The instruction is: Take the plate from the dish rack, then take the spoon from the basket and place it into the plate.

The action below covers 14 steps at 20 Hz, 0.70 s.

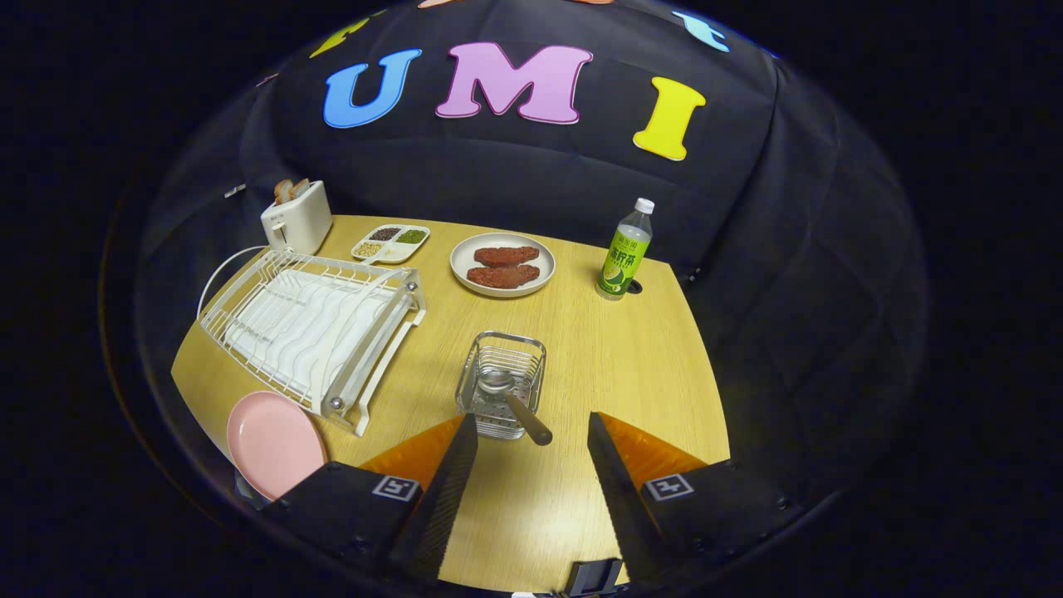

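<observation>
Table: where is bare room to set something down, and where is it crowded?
Bare wood lies between the basket and the bottle, and between the open hand-held gripper fingers. Crowded along the dish rack, pink plate, toaster, tray and meat plate.

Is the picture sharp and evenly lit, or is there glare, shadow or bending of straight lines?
Gripper view: sharp in the middle, where the spoon in the basket reads clearly; a pale glare lies on the table between the open claw's fingers; fisheye bending curves the table edges and the dish rack; the pink plate lies in dimmer light.
</observation>
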Each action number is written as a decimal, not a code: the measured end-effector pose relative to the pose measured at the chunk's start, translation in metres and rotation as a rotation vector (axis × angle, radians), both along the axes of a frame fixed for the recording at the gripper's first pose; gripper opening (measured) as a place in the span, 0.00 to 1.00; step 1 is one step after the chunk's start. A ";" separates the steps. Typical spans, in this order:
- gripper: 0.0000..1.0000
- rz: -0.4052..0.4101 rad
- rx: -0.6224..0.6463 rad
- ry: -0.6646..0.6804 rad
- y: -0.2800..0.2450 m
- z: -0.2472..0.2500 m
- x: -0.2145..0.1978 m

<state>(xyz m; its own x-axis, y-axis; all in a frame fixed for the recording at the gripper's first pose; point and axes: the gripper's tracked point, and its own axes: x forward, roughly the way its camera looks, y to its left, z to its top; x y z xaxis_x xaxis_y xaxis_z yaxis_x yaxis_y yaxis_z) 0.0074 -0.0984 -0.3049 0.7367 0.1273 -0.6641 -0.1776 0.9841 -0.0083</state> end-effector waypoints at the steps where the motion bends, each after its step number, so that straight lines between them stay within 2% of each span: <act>1: 0.78 0.009 0.016 0.018 0.002 -0.007 0.003; 7: 0.54 0.043 0.026 0.081 0.007 -0.035 0.015; 10: 0.27 0.036 0.026 0.101 0.007 -0.042 0.015; 12: 0.22 0.053 0.112 0.116 0.024 -0.038 0.012; 14: 0.12 0.046 0.094 0.112 0.020 -0.037 0.014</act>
<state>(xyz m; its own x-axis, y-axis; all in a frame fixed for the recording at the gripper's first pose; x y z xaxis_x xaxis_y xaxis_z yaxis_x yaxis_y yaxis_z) 0.0217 -0.0780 -0.3424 0.6509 0.2252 -0.7250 -0.2177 0.9702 0.1060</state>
